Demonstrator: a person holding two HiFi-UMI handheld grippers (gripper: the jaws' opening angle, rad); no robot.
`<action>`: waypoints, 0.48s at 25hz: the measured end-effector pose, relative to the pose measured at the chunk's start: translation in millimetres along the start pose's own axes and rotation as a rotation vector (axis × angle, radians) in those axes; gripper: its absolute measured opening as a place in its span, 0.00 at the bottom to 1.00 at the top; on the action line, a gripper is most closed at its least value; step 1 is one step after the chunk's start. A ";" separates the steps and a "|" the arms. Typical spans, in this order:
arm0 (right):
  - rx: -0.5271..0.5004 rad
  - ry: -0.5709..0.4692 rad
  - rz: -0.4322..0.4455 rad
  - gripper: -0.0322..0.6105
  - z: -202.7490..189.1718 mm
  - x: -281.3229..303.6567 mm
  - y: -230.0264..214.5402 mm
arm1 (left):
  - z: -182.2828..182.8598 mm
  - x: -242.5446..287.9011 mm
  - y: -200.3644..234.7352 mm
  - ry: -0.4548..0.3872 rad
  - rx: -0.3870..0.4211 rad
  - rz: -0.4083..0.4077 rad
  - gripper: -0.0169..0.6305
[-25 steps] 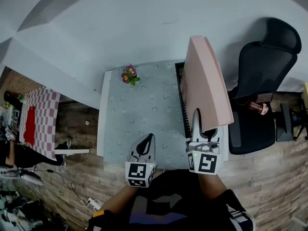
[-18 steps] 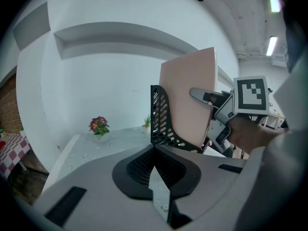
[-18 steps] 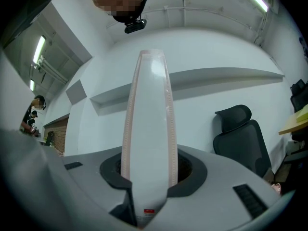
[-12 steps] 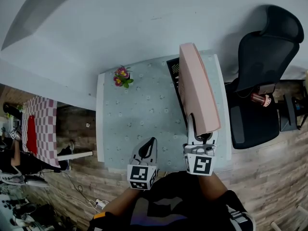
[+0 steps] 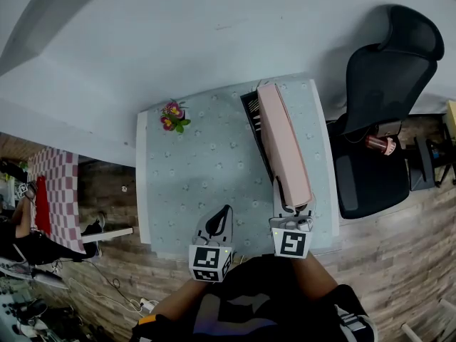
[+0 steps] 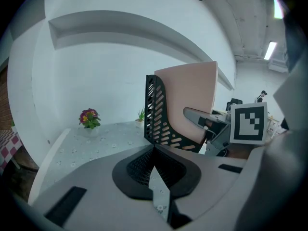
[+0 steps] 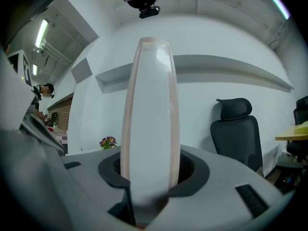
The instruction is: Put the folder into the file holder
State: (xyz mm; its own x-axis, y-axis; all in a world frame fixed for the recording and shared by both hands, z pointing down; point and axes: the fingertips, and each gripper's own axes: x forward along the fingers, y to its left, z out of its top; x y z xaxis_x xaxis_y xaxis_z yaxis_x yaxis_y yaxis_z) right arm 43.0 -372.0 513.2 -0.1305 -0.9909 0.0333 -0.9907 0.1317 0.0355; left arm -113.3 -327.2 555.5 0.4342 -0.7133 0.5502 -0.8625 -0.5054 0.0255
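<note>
The pink folder (image 5: 285, 148) stands on edge inside the black slotted file holder (image 5: 251, 112) at the right side of the table (image 5: 199, 169). My right gripper (image 5: 292, 209) is at the folder's near end. Its jaws are opening with the folder (image 7: 150, 119) between them, and the pads still seem to touch its sides. My left gripper (image 5: 219, 216) hovers shut and empty over the table's near edge, left of the holder. In the left gripper view the holder (image 6: 156, 114) and folder (image 6: 192, 100) rise just ahead, to the right.
A small pot of flowers (image 5: 172, 116) sits at the table's far left corner. A black office chair (image 5: 377, 98) stands right of the table. The white wall runs behind the table. A checkered table (image 5: 60, 191) is on the floor at far left.
The folder has come down from a raised tilt above the holder and now stands lower inside it. My right gripper moved down and forward with it. The left gripper barely moved.
</note>
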 end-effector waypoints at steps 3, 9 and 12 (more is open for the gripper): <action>-0.018 0.047 0.007 0.33 -6.2 -0.3 1.3 | 0.5 -3.3 -2.1 -0.010 -0.001 0.001 0.04; -0.009 0.136 0.024 0.34 -11.7 -3.4 11.1 | 2.4 -22.1 -8.1 -0.054 -0.007 0.004 0.04; -0.029 0.162 0.034 0.34 -7.4 -8.5 10.2 | 7.2 -29.2 -14.5 -0.093 -0.013 -0.004 0.04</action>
State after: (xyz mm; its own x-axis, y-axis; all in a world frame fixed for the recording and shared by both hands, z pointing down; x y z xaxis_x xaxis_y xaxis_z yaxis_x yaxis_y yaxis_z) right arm 34.3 -362.0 520.6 -0.1538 -0.9685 0.1958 -0.9839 0.1684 0.0601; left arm -111.6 -302.5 533.1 0.4595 -0.7533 0.4705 -0.8637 -0.5026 0.0388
